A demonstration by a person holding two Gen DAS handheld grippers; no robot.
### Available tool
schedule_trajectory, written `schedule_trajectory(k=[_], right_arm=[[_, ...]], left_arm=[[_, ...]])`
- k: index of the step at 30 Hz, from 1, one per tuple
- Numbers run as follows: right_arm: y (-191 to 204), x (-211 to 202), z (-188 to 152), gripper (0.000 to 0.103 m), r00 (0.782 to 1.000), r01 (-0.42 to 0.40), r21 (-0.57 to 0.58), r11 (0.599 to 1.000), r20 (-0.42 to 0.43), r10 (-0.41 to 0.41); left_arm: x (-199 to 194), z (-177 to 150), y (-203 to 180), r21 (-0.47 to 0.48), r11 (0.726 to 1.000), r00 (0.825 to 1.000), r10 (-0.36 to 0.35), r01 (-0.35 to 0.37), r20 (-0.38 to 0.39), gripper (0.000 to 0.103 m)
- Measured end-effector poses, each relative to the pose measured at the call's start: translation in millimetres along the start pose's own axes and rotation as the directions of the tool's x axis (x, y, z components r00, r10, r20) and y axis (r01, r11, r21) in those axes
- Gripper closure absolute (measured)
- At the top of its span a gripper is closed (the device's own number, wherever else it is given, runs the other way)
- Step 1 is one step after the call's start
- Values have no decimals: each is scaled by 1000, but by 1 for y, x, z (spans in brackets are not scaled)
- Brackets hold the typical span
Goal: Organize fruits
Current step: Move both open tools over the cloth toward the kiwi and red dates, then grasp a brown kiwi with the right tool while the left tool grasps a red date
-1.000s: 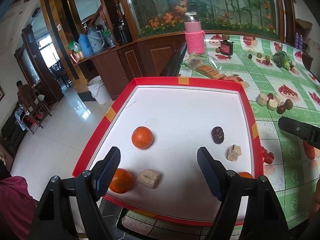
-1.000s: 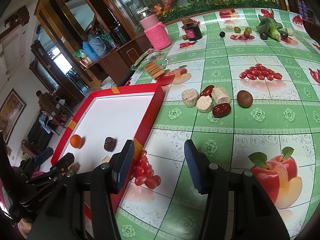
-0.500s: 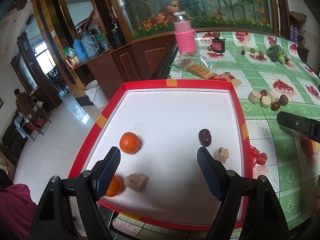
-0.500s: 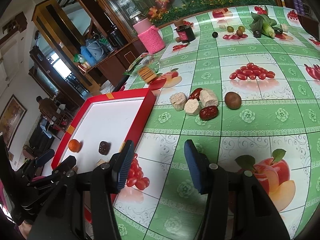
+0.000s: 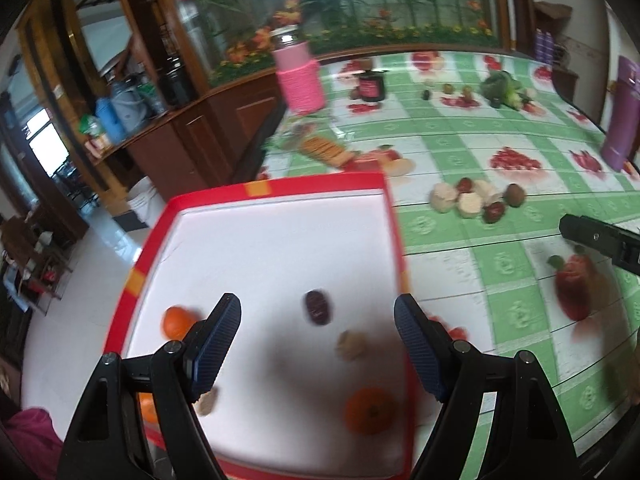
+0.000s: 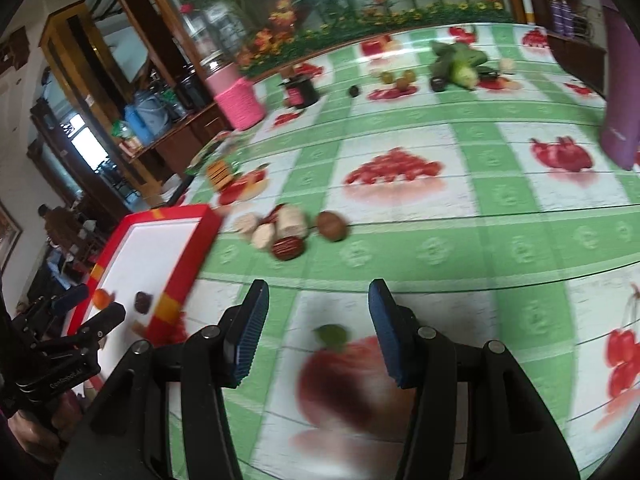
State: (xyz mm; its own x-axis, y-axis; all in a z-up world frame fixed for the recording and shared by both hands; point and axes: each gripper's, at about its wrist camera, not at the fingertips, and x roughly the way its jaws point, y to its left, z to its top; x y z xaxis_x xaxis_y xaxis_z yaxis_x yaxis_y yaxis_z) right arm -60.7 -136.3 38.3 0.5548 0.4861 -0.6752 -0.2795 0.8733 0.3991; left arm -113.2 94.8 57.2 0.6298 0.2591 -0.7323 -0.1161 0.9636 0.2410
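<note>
A red-rimmed white tray (image 5: 316,186) holds two oranges (image 5: 369,411) (image 5: 176,322), a dark red date (image 5: 318,307) and tan chunks (image 5: 351,345). My left gripper (image 5: 316,344) hovers open and empty over the tray's near half. On the green fruit-print cloth beside the tray lies a pile of tan chunks (image 6: 291,219), dates (image 6: 287,248) and a brown round fruit (image 6: 332,230). My right gripper (image 6: 318,328) stands open and empty over a printed apple, nearer than that pile. The tray (image 6: 182,268) shows at the left of the right wrist view.
A pink-sleeved jar (image 5: 300,76), a dark jar (image 5: 372,86), a cracker pack (image 5: 326,150), small fruits and green vegetables (image 6: 460,62) stand at the table's back. A purple bottle (image 6: 622,92) is at the far right. The table's left edge drops to the floor.
Both grippers have swung right: the tray has slid left in both views, the loose pile has come closer to the right gripper. Both stay open and empty.
</note>
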Motion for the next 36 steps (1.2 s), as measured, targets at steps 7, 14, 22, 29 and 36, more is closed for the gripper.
schedule_trajectory(k=[7, 14, 22, 29, 36], right_arm=[[-11, 0, 21, 49, 999, 29, -52, 998, -17, -30], [0, 36, 34, 49, 997, 66, -129, 989, -35, -71], [6, 74, 46, 64, 989, 82, -133, 988, -109, -97], [6, 86, 48, 77, 986, 110, -167, 980, -103, -128], [-15, 79, 56, 77, 992, 83, -116, 990, -84, -93]], left_arm=[[4, 15, -24, 50, 995, 996, -85, 86, -13, 24], [11, 19, -27, 34, 992, 991, -119, 121, -61, 24], [14, 24, -41, 47, 987, 985, -147, 151, -86, 24], [22, 36, -62, 74, 979, 978, -183, 191, -104, 24], [37, 45, -84, 73, 970, 966, -220, 232, -138, 24]])
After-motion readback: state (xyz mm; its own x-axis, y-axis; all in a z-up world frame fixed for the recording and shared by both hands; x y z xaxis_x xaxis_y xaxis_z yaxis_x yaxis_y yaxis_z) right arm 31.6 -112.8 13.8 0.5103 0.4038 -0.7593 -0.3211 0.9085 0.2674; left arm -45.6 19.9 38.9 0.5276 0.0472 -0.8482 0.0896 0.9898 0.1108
